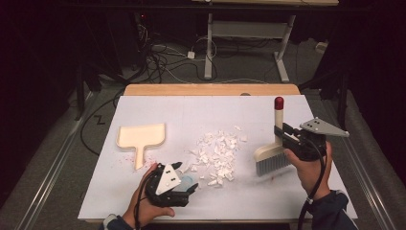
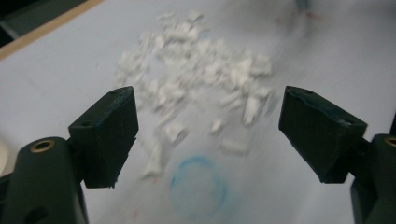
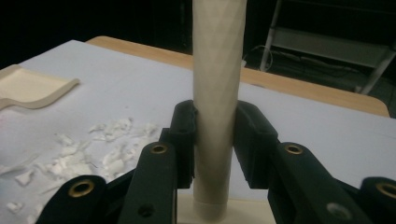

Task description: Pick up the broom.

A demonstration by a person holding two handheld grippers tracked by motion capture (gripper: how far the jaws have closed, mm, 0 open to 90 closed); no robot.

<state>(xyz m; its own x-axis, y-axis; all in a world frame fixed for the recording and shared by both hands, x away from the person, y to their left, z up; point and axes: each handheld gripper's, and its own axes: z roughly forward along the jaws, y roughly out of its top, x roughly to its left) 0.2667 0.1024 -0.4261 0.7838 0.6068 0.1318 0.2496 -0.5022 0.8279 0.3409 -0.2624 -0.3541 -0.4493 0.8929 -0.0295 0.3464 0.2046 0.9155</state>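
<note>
A cream-coloured hand brush with a red-tipped handle and grey bristles [image 1: 272, 155] is gripped by the right gripper [image 1: 283, 135] near the right edge of the white-covered table [image 1: 158, 108]; in the right gripper view the two black jaws are seen clamped on either side of the brush's pale handle [image 3: 217, 93], which stands upright with the bristles pointing down toward the table. A scattered heap of small white paper scraps [image 1: 216, 152] lies around the middle of the table — just to the left of the bristles. The left gripper [image 1: 184, 178] is held near the front edge, its jaws set wide apart with nothing between them, aimed at the scraps [image 2: 196, 79]. A cream plastic dustpan with a short handle [image 1: 141, 138] lies flat toward the left edge, well apart from the heap. A faint blue ring mark [image 2: 198, 186] is seen on the covering below the left gripper's jaws.
</note>
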